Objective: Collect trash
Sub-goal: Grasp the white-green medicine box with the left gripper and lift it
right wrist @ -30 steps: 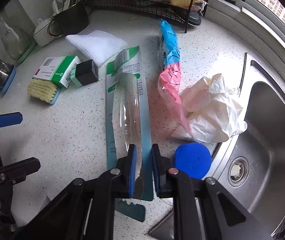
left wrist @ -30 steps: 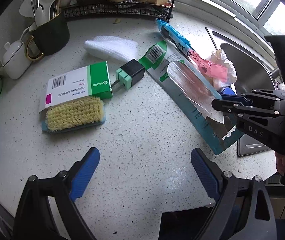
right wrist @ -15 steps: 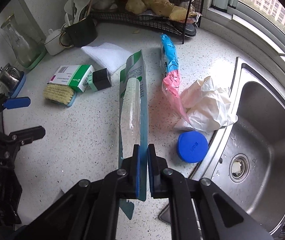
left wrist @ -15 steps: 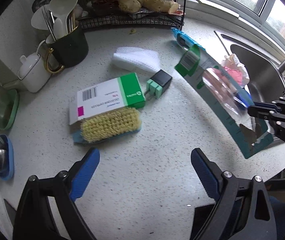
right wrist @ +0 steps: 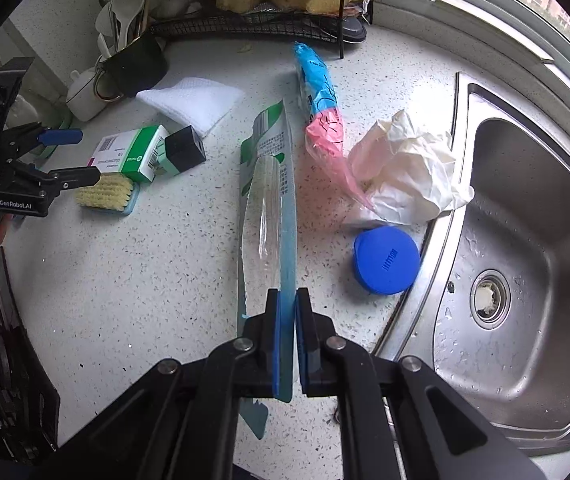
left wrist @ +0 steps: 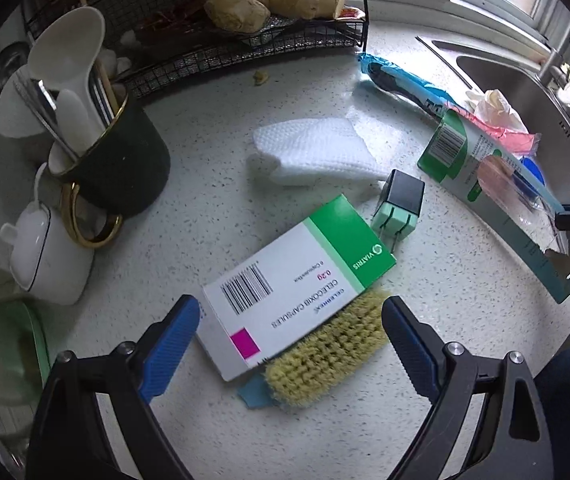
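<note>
My right gripper (right wrist: 288, 300) is shut on the near end of a long teal-and-green blister pack (right wrist: 269, 196), held lifted above the speckled counter; the same pack (left wrist: 497, 196) hangs at the right of the left wrist view. My left gripper (left wrist: 290, 334) is open, its blue pads straddling a green-and-white medicine box (left wrist: 297, 284) that leans on a yellow scrub brush (left wrist: 325, 354). The left gripper (right wrist: 69, 157) also shows at the left of the right wrist view, above the box (right wrist: 131, 154). A blue-and-pink plastic wrapper (right wrist: 321, 116) and crumpled white paper (right wrist: 405, 172) lie near the sink.
A blue round lid (right wrist: 387, 260) sits by the steel sink (right wrist: 525, 264). A black-and-green plug (left wrist: 401, 208), a white folded cloth (left wrist: 317, 150), a dark utensil mug (left wrist: 121, 168), a white teapot (left wrist: 45, 252) and a wire rack (left wrist: 245, 44) with ginger stand on the counter.
The right gripper closed on the blister pack and lifted it off the counter. The left gripper swung left, over the medicine box and brush.
</note>
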{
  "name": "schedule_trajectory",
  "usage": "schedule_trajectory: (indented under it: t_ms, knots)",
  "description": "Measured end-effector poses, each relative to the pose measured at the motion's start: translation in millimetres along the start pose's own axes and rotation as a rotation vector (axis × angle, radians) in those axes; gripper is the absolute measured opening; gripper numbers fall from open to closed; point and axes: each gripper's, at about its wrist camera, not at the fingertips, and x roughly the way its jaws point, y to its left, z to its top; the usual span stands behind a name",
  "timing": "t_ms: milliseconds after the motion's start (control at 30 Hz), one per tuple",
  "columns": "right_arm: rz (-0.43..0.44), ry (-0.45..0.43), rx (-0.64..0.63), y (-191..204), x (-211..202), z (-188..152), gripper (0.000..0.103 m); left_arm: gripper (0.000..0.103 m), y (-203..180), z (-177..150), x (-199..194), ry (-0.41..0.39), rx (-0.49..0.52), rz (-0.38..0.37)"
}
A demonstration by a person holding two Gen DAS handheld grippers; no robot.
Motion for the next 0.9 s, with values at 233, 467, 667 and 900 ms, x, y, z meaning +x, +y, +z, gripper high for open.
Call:
schedule_trajectory:
  t_ms: [233,467,667,900]
  knots:
    - [-0.013,0.015,0.021,0,4,7,0.006,0.091,-3,21,25,0.035,0.171,-0.077]
    - [-0.02,0.02,0.023,4,4,12,0.006,0.091,-11,36,40,0.05,0.261,-0.124]
    - [-0.017,0.026,0.027,8,4,15,0.006,0.092,-23,38,63,0.107,0.333,-0.101]
    - [-0.013,0.025,0.032,9,3,13,0.006,0.078,-18,34,60,0.095,0.266,-0.167]
